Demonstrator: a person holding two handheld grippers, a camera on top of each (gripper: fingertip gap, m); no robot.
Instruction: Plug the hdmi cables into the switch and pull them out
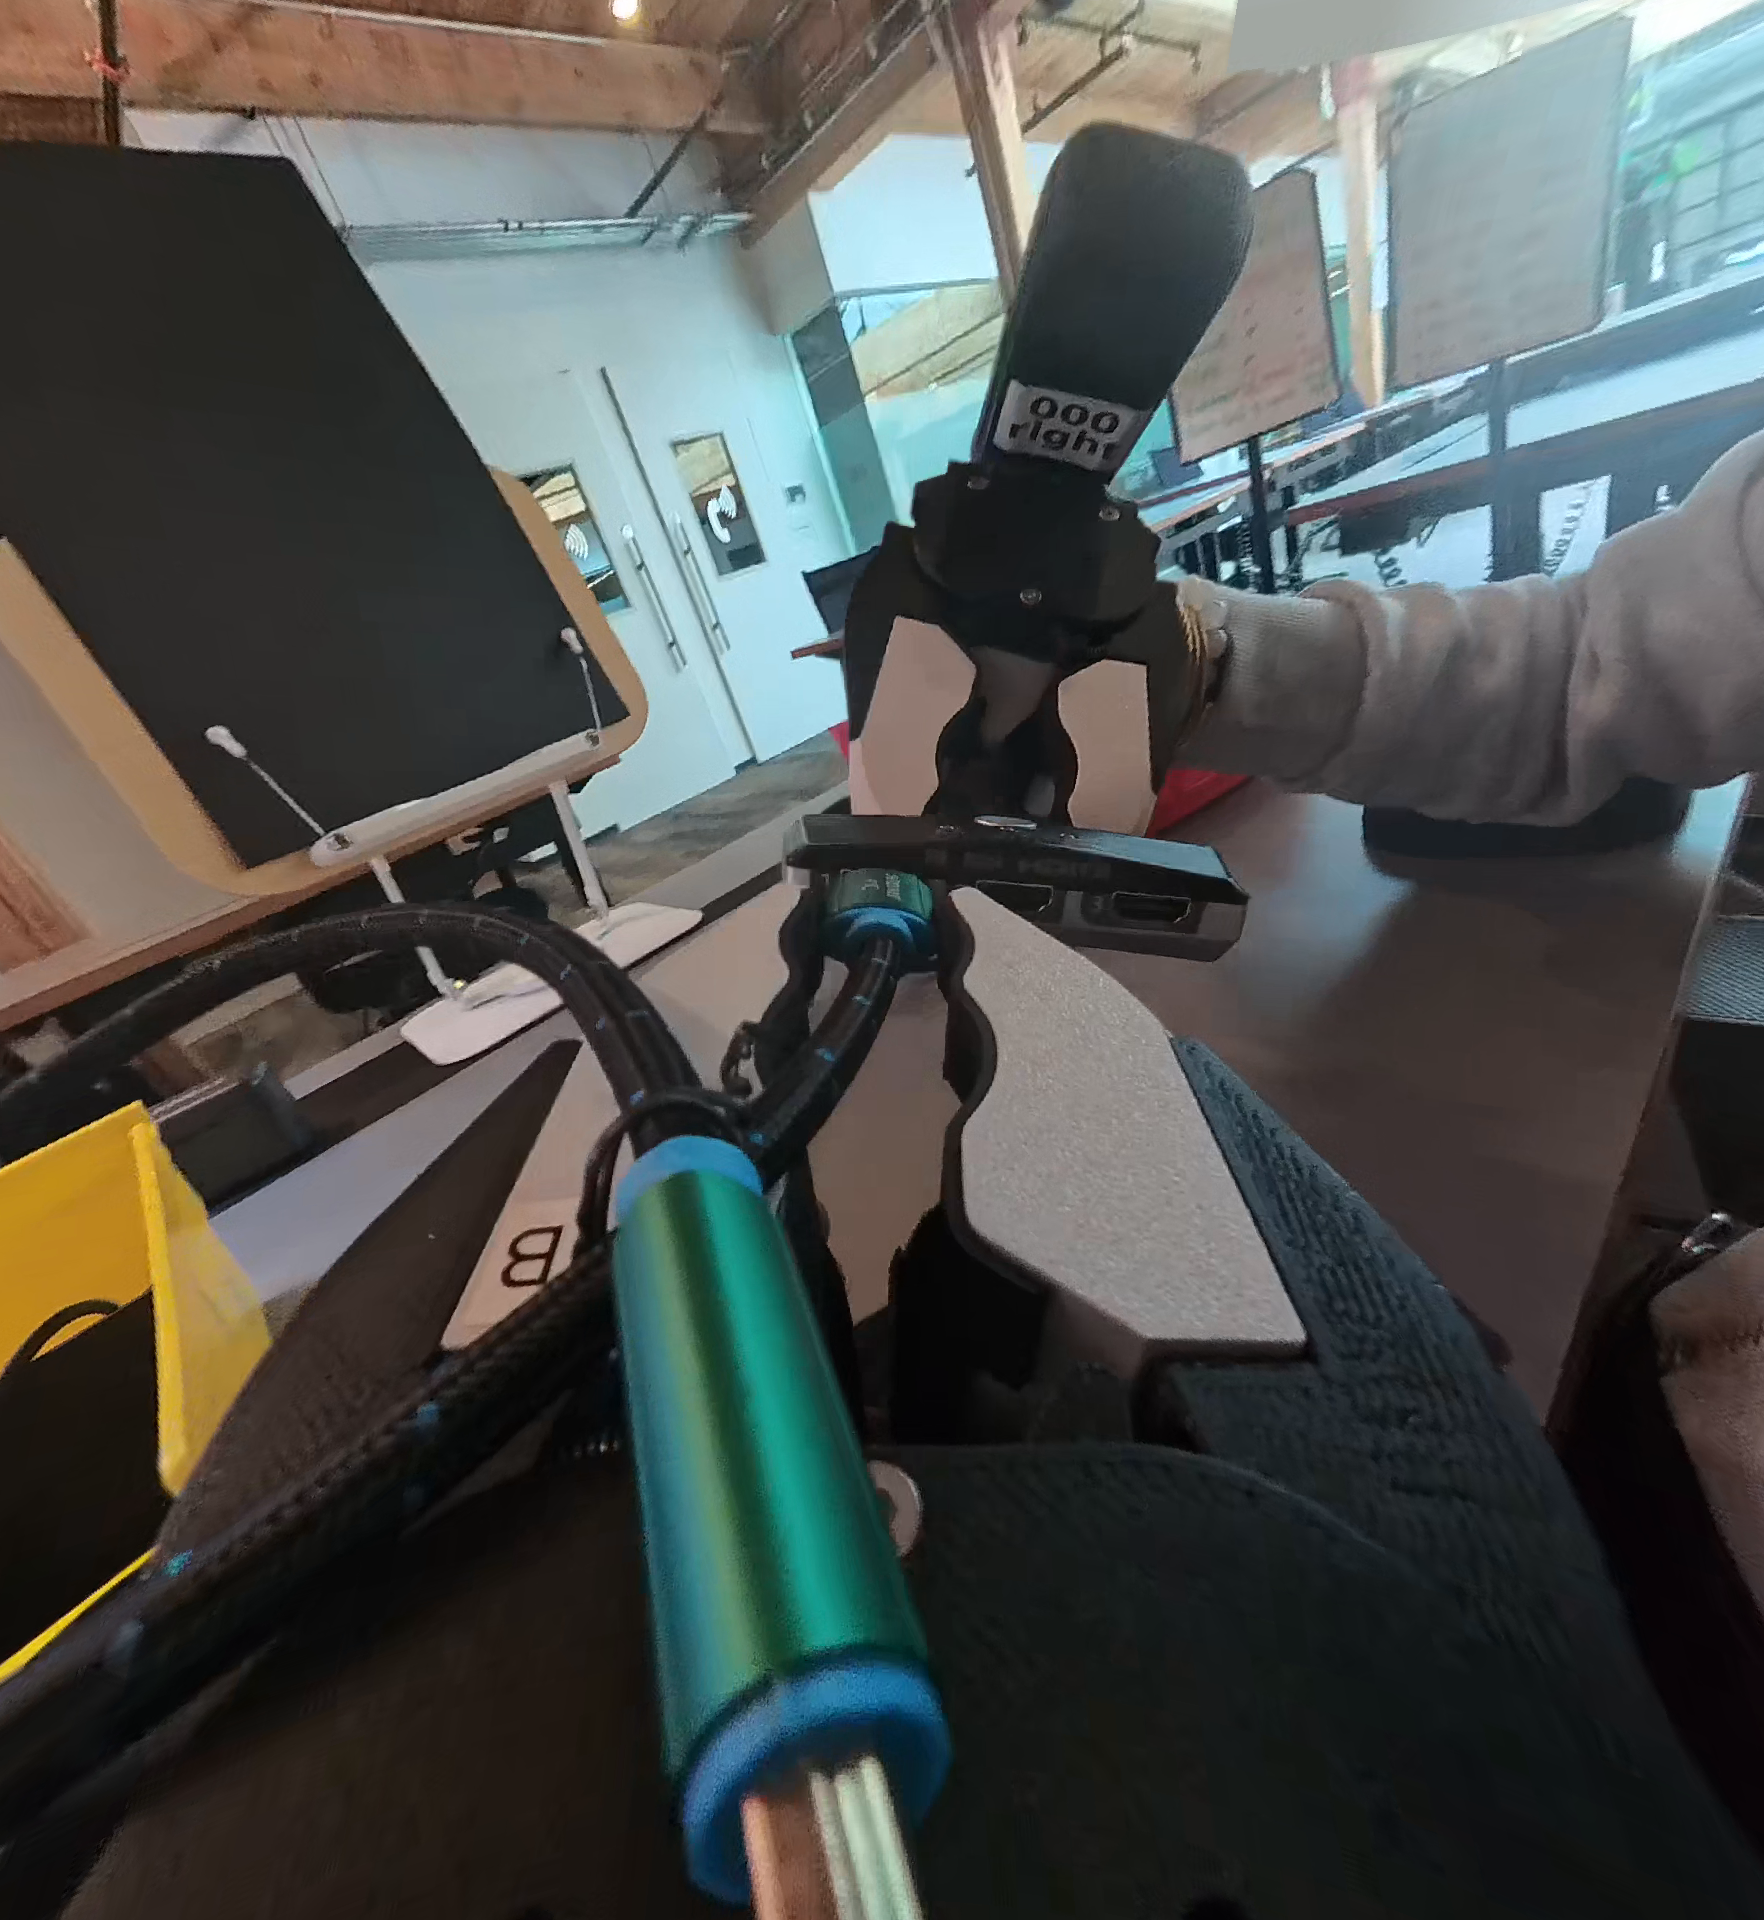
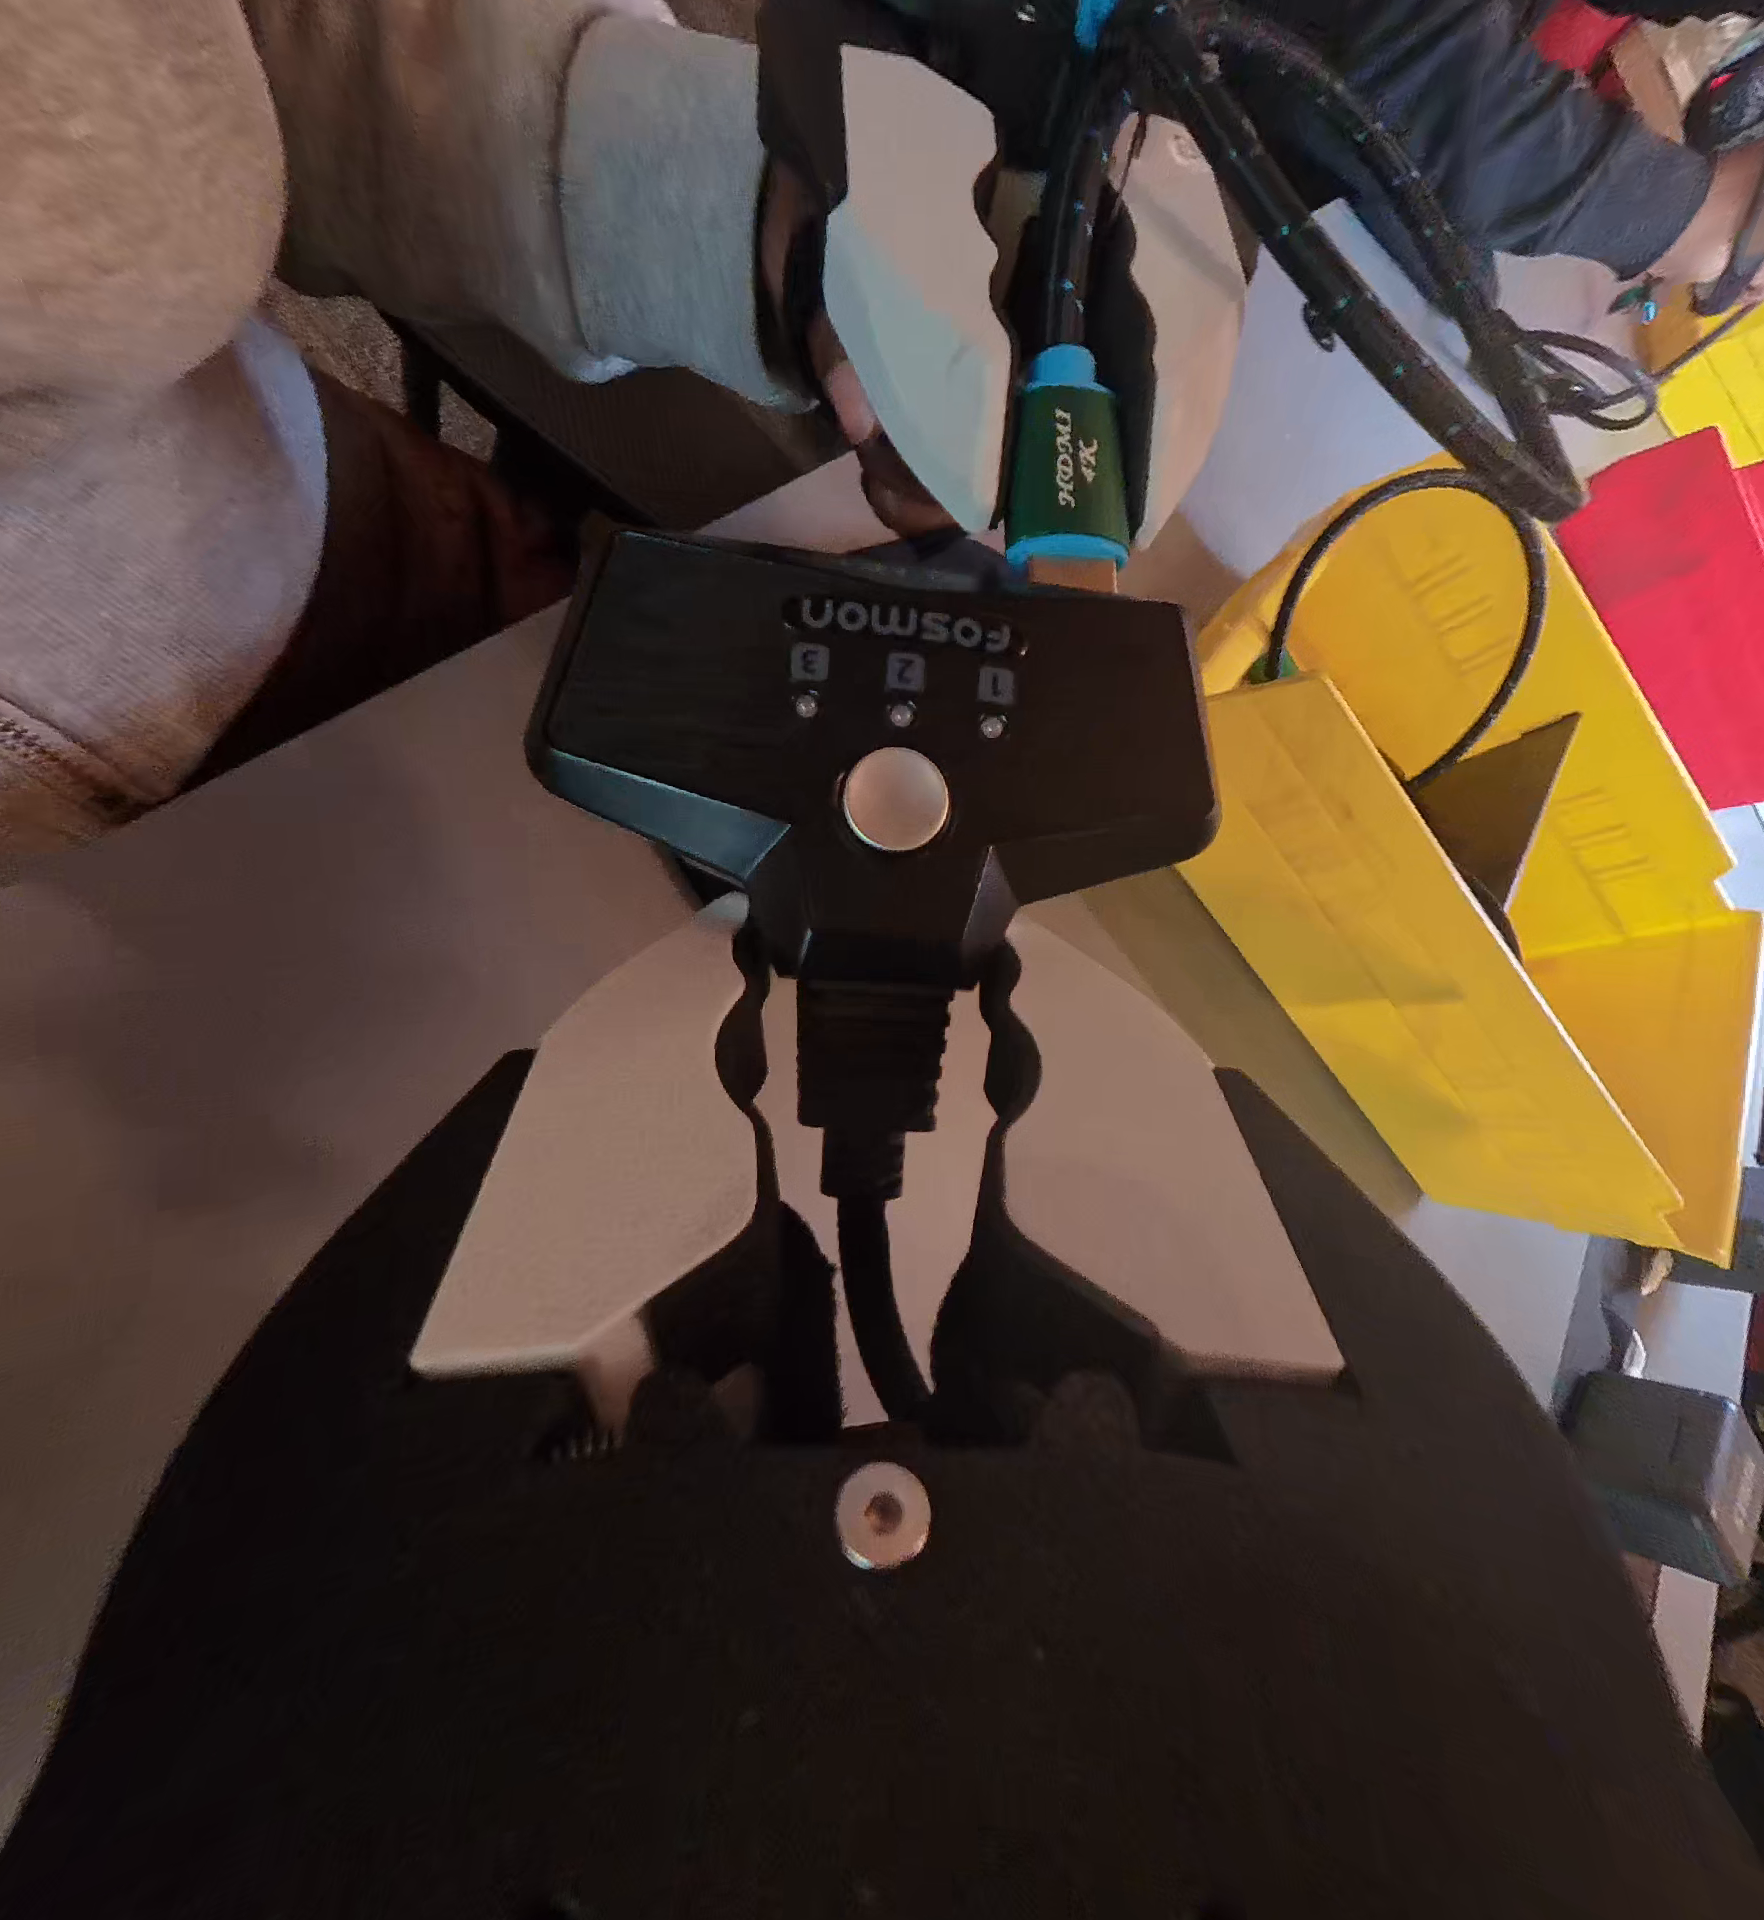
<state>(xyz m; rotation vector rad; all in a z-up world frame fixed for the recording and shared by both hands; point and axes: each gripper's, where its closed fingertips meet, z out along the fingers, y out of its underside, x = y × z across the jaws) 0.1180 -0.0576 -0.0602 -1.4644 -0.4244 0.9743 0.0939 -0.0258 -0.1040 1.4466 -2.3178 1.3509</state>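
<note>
Left gripper [image 2: 1065, 343] clamped on green plug [image 2: 1065, 468], right gripper [image 2: 873, 966] clamped on switch [image 2: 878, 727]; crooked push could jam port 1.

The switch [image 2: 878, 717] at mid-frame looks like matt brushed black plastic with a shiny metal button [image 2: 896, 800]. The green plug [image 2: 1065, 468] above it has a satin metallic shell; its cable [image 1: 504, 935] is braided cloth. The yellow bins [image 2: 1480, 935] at right are glossy plastic.
</note>
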